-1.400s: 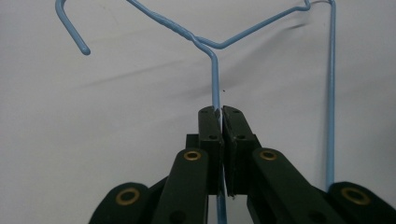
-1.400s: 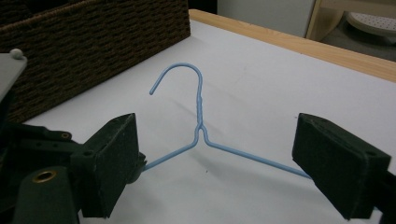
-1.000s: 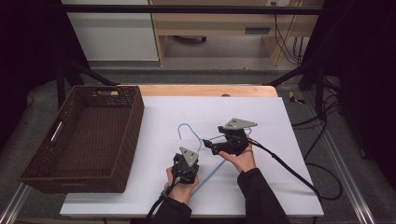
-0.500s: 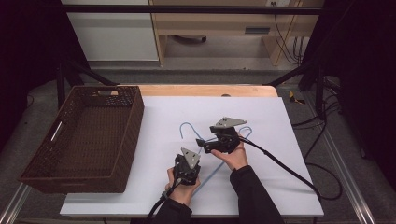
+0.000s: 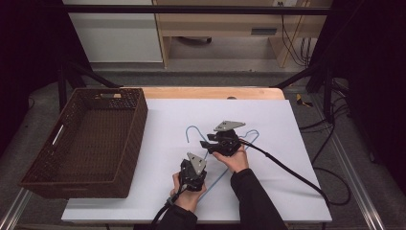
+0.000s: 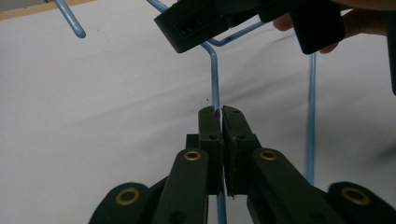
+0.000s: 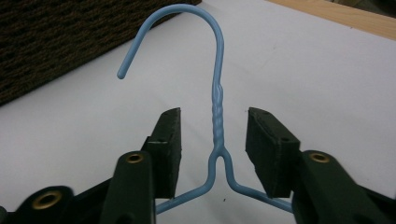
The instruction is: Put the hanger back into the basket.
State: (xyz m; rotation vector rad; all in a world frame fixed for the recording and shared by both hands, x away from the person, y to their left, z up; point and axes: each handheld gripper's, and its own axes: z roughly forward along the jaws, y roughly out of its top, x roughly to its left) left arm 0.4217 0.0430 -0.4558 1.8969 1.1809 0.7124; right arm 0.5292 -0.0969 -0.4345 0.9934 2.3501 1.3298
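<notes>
Since the earlier frames, right gripper (image 5: 216, 143) has shifted left along the table toward the hanger's neck; left gripper (image 5: 194, 173) stays put near the front edge. Right gripper's jaws are spread, straddling the twisted neck of the blue wire hanger (image 7: 217, 116) without touching it, hook curving up and to the left beyond them. Left gripper (image 6: 221, 116) is pressed together, pinching one straight wire of the hanger (image 6: 215, 74); right gripper's black body sits just beyond, at the far side of that view. Hanger (image 5: 198, 134) lies flat on the white table (image 5: 287, 143), centre, hook toward the far side. Brown wicker basket (image 5: 129, 143) sits at the left, well apart from both grippers.
</notes>
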